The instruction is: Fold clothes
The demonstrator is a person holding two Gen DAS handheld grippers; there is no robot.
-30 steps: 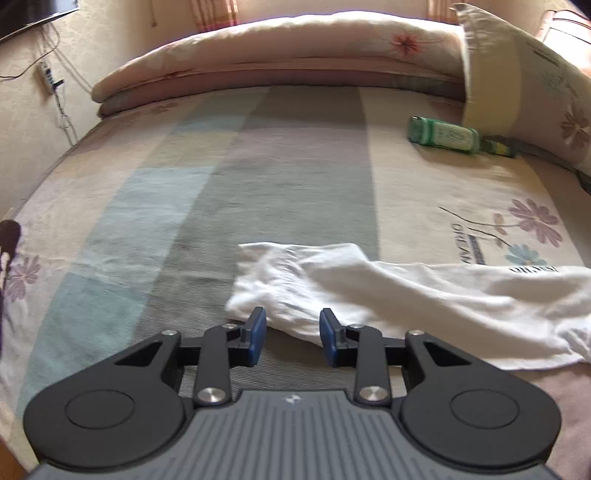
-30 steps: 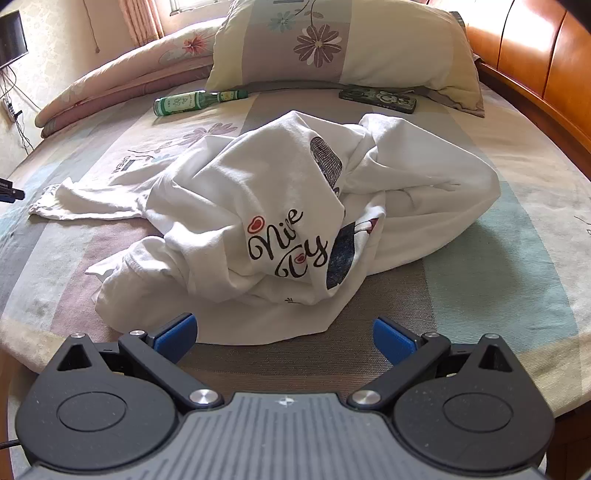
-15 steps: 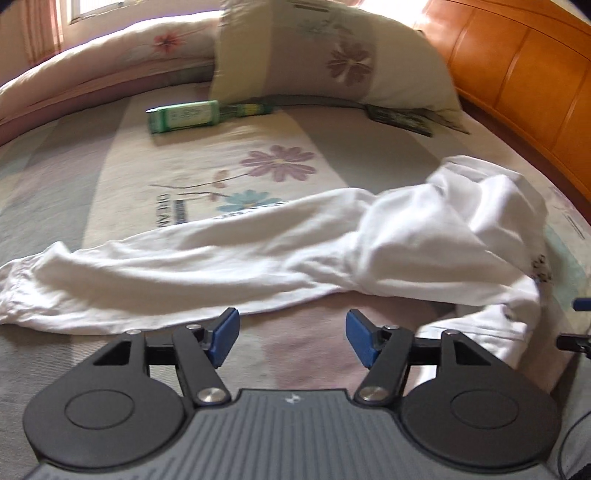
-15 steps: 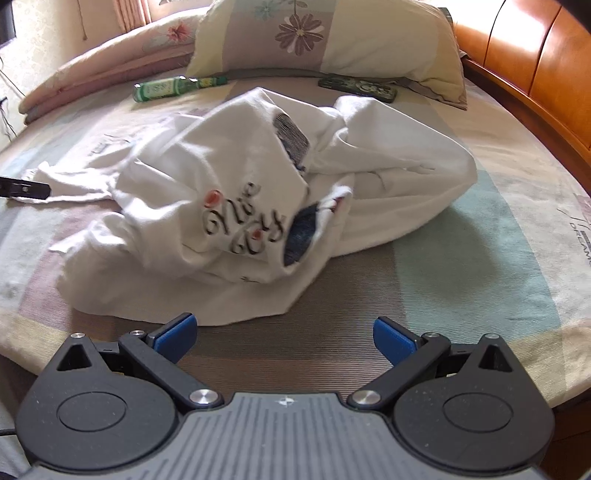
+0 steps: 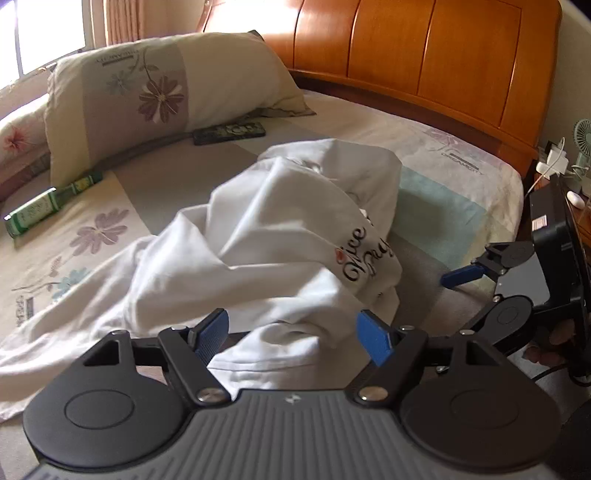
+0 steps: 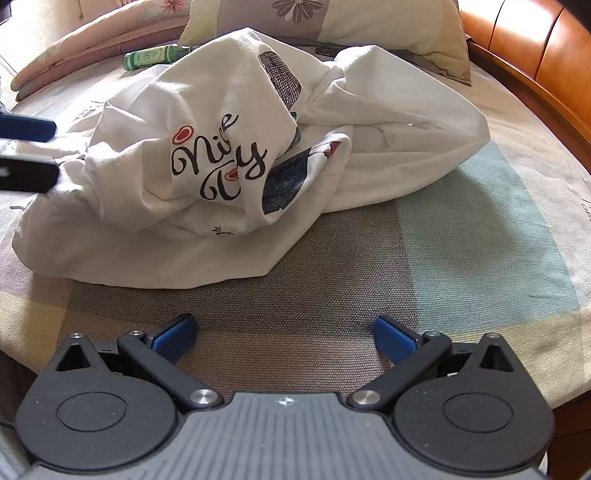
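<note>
your left gripper (image 5: 293, 338) swung right onto the crumpled white shirt (image 6: 236, 155); both jaws gape empty, right gripper (image 6: 284, 338) too. looks like hunting a hem to spread it.

The left wrist view sits low and close behind the white shirt (image 5: 266, 236), facing the headboard (image 5: 424, 55) at 1 o'clock. The right wrist view faces the pillow (image 6: 369, 29) at 12 o'clock. Both share the shirt.
</note>
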